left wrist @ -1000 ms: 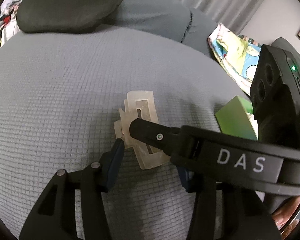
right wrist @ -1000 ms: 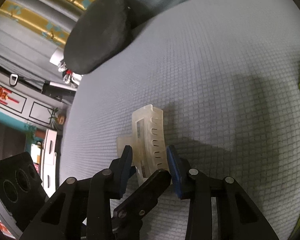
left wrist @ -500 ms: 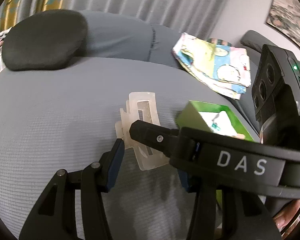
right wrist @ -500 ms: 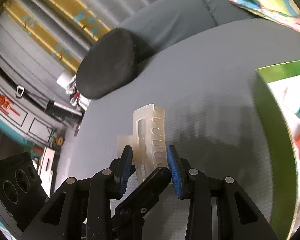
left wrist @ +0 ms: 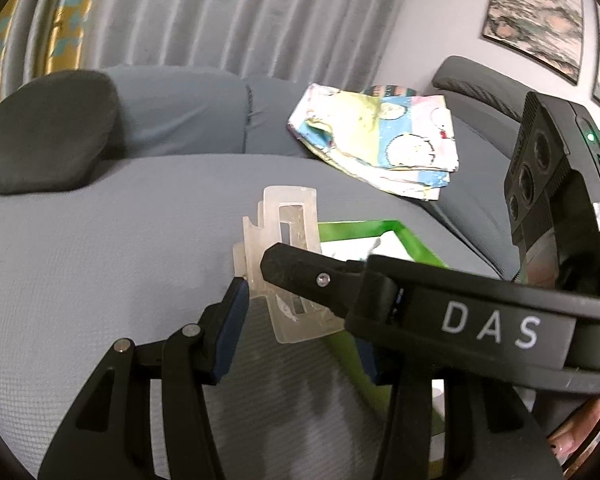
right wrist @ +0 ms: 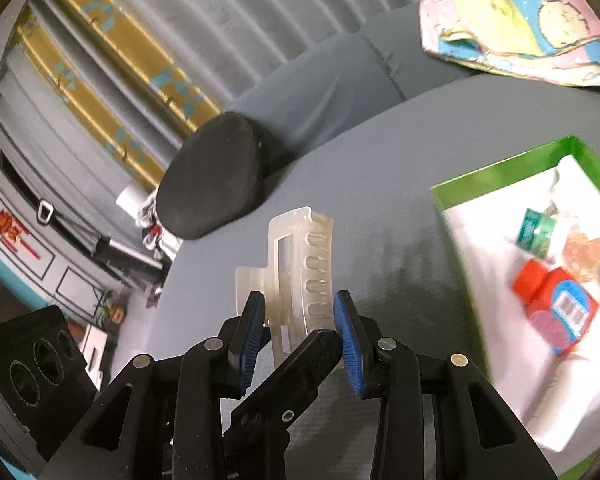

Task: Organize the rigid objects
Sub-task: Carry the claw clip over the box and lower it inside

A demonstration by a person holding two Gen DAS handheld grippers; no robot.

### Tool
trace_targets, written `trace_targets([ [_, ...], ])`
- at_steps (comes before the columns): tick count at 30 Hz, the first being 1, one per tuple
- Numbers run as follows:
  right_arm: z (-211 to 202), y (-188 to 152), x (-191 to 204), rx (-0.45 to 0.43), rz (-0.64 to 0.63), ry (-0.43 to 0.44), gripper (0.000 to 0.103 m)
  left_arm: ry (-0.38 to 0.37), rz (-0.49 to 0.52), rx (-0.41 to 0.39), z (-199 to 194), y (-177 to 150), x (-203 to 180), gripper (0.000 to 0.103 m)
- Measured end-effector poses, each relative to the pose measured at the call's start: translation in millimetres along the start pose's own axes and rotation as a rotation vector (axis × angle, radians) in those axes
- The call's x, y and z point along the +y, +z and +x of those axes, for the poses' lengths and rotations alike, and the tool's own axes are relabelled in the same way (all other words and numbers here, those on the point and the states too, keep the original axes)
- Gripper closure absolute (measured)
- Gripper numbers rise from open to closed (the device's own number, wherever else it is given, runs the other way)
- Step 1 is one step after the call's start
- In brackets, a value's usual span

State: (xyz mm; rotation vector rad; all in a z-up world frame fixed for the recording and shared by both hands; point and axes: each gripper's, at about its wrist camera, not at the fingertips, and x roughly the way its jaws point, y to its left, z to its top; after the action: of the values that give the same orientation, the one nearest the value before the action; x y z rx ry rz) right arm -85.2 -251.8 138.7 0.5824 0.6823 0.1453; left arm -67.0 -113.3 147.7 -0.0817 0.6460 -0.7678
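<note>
A translucent hair claw clip [left wrist: 290,216] [right wrist: 300,240] hangs in the air above the grey sofa seat [left wrist: 80,280], held by both grippers. My right gripper [right wrist: 299,312] is shut on its lower half, a blue pad on each side. One right finger [left wrist: 300,272] crosses the clip in the left wrist view. My left gripper [left wrist: 300,320] is closed on the same clip: its left pad [left wrist: 232,320] touches the clip's side lever, and the other pad is hidden behind the right gripper. An open green box [right wrist: 500,168] [left wrist: 356,226] lies on the seat to the right.
The box holds a red and blue carton [right wrist: 556,308], a green packet [right wrist: 536,232] and other small items. A dark cushion [left wrist: 48,132] lies at the back left. A patterned cloth [left wrist: 380,136] is on the back right. A person's hand [left wrist: 572,440] shows low right.
Both grippers rose off the seat with the clip still between them and tilted up. The curtains, wall and green box came into view. Neither grip changed.
</note>
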Motion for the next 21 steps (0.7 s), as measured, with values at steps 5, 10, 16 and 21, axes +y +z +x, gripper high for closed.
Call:
trace_targets([
  [5,-25.3,6.7,-12.7,-0.063,0.021,-0.025,0.063,-0.041,0.053,-0.012,8.4,9.7,-27.8,0.056],
  [10,-47.4,12.8,-30.9,-0.118,0.063,-0.046,0.063,-0.082,0.093,-0.008,20.7,16.2,-55.7,0.056],
  [16,-65.3,14.7,-49.6,-0.156,0.108,-0.061,0.063,-0.114,0.123,0.001,30.9,19.1,-79.9,0.056],
  [21,-78.1,13.5,-65.8,-0.173,0.140,-0.073,0.063,-0.134,0.144,0.018,38.5,18.8,-97.5,0.056],
])
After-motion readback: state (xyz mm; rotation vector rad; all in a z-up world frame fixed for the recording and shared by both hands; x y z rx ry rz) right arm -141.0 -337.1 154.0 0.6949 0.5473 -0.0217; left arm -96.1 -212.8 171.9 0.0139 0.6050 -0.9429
